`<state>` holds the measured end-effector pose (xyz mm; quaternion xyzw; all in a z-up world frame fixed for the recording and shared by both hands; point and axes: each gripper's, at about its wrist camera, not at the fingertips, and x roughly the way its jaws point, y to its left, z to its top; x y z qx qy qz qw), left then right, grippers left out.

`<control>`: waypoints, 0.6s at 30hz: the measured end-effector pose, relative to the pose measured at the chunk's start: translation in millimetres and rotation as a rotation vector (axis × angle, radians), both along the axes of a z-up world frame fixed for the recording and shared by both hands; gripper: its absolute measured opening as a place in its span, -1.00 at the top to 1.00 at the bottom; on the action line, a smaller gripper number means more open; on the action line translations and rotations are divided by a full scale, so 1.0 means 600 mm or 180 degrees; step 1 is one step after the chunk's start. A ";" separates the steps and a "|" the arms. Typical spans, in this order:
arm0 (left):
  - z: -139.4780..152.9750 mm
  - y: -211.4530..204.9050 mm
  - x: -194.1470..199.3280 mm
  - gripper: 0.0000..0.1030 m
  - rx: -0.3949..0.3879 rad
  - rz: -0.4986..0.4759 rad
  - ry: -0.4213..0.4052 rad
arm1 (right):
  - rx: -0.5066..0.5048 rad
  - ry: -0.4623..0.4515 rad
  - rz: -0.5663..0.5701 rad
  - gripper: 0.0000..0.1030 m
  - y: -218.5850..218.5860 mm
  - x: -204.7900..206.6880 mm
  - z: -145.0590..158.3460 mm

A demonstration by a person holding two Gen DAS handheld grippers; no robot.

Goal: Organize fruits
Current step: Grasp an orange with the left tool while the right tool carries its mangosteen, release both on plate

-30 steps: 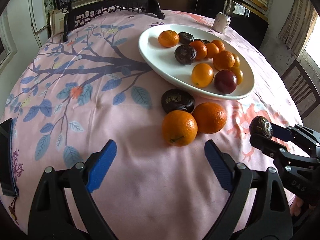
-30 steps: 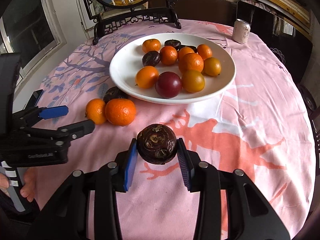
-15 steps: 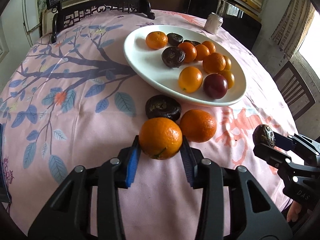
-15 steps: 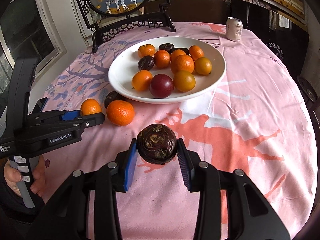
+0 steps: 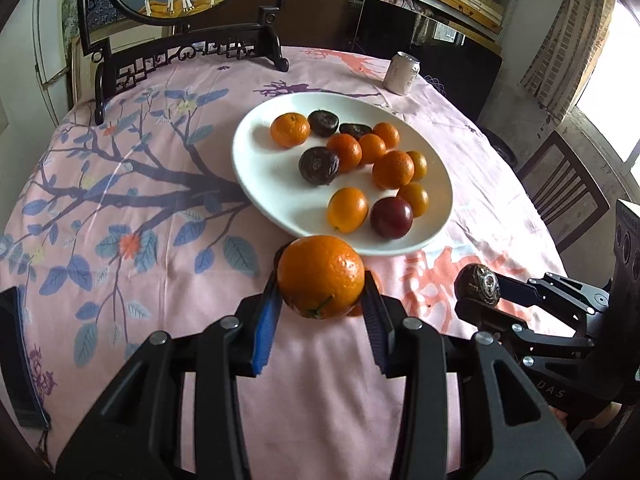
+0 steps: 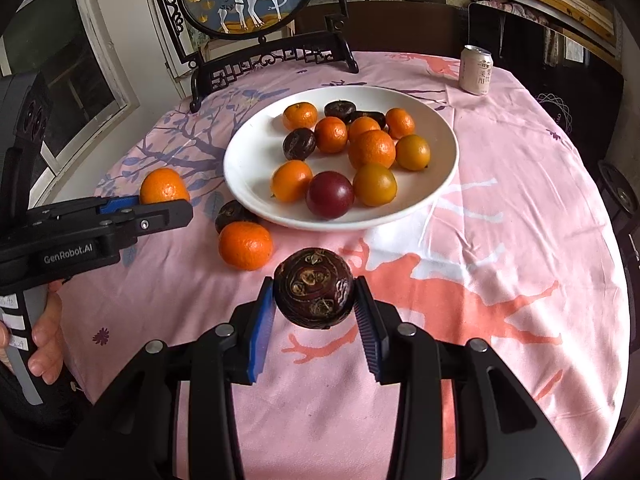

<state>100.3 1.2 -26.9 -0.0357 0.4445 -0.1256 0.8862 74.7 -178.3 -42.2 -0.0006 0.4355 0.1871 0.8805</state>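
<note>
1. The left gripper (image 5: 320,308) is now clamped on a mandarin orange (image 5: 321,276), its blue pads pressing both flanks; a second ago those jaws stood wide open with the fruit lying on the cloth ahead of them
2. The orange now sits raised between the jaws, clear of the pink tablecloth (image 5: 160,280), so the pick-up looks complete and only the carry and drop are left for this fruit
3. The right gripper (image 6: 314,304) stays closed on a dark wrinkled fruit (image 6: 314,288), pads touching its two sides, held above the cloth just as it was a second ago
4. Ahead of both sets of jaws lies the white plate (image 6: 248,160), already holding oranges, dark wrinkled fruits and a red plum (image 6: 330,195)
5. Beyond the right jaws and slightly left, one loose mandarin (image 6: 245,245) and a second dark fruit (image 6: 231,214) remain on the cloth, touching each other just beside the plate's near rim
6. My judgement: two fruits are in hand and two are still loose, so the sorting is near its end, with each gripper next needing a free spot on the plate's bare left part
</note>
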 end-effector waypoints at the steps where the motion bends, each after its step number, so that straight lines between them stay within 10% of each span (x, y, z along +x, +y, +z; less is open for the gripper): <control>1: 0.008 -0.002 0.016 0.23 0.0039 0.0000 -0.0014 | -0.0012 -0.0026 0.0015 0.23 -0.001 0.010 0.008; 9: 0.051 -0.047 0.217 0.23 0.0229 0.0111 -0.0042 | -0.0177 -0.0276 -0.0053 0.23 -0.006 0.180 0.055; 18: -0.014 -0.092 0.349 0.22 0.0257 0.0126 0.0281 | -0.0378 -0.0026 -0.0055 0.23 0.002 0.306 0.009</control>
